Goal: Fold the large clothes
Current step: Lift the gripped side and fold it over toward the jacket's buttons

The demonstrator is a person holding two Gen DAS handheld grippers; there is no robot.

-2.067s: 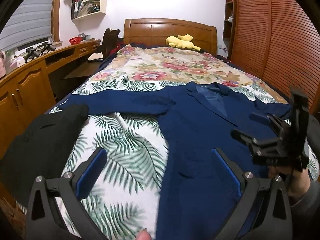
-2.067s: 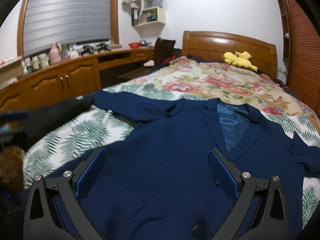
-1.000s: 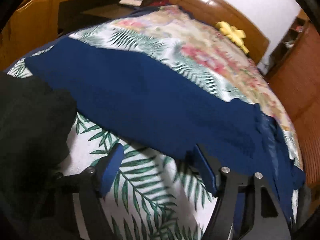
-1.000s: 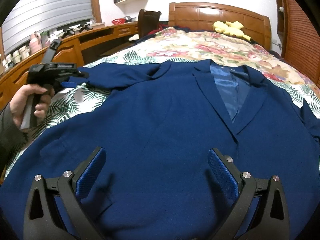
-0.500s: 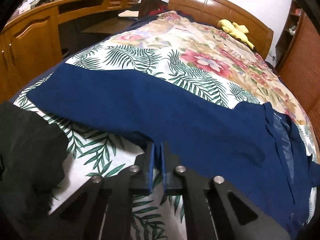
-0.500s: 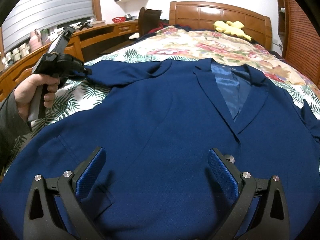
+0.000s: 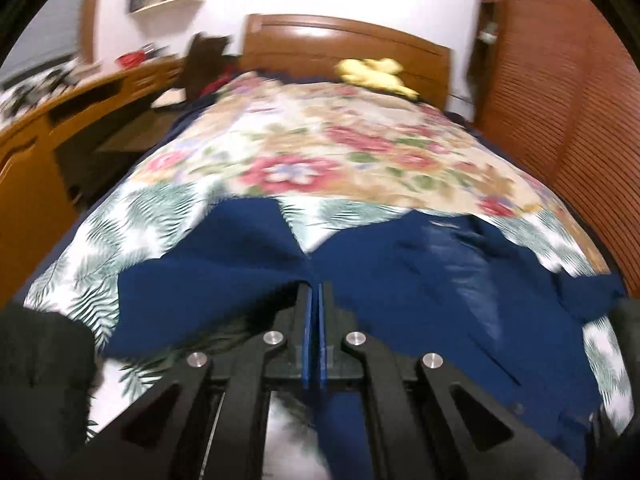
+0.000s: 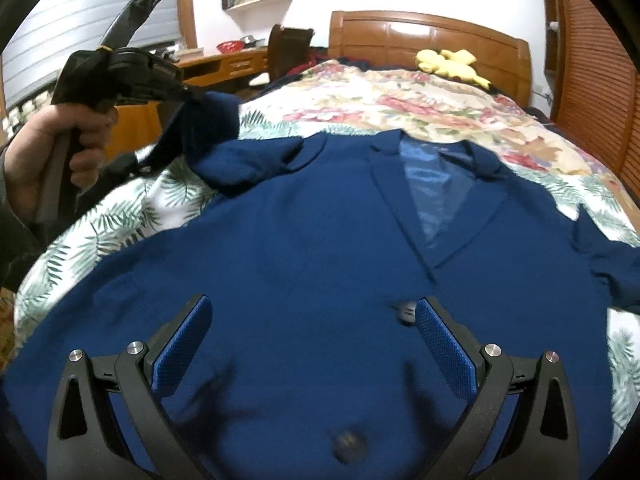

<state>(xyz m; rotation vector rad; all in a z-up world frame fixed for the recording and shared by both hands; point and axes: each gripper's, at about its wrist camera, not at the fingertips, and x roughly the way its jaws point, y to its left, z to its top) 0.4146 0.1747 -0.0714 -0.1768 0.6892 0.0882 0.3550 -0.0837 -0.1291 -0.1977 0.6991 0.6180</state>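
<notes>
A navy blue jacket [image 8: 320, 248] lies face up on the bed, its lighter blue lining [image 8: 424, 184] showing at the collar. My left gripper [image 7: 314, 286] is shut on the jacket's left sleeve [image 7: 224, 264] and holds it lifted off the bedspread. From the right wrist view that gripper [image 8: 188, 94] hangs at the upper left in a hand [image 8: 52, 140], with the sleeve [image 8: 212, 136] draped from it. Over the jacket's lower front my right gripper [image 8: 314, 344] stands open, nothing between its pads. A dark button [image 8: 406, 312] lies beside its right finger.
The bed carries a leaf-and-flower bedspread [image 7: 320, 152] and a yellow plush toy [image 8: 452, 64] by the wooden headboard [image 8: 432, 36]. A dark garment [image 7: 40, 368] lies at the bed's near left corner. A wooden desk [image 7: 60, 120] runs along the left, slatted wardrobe doors [image 7: 572, 100] along the right.
My left gripper shut on the sleeve's edge, then rose and swung right, lifting the sleeve off the bedspread and folding it over. My right gripper stayed open and crept slightly forward over the jacket.
</notes>
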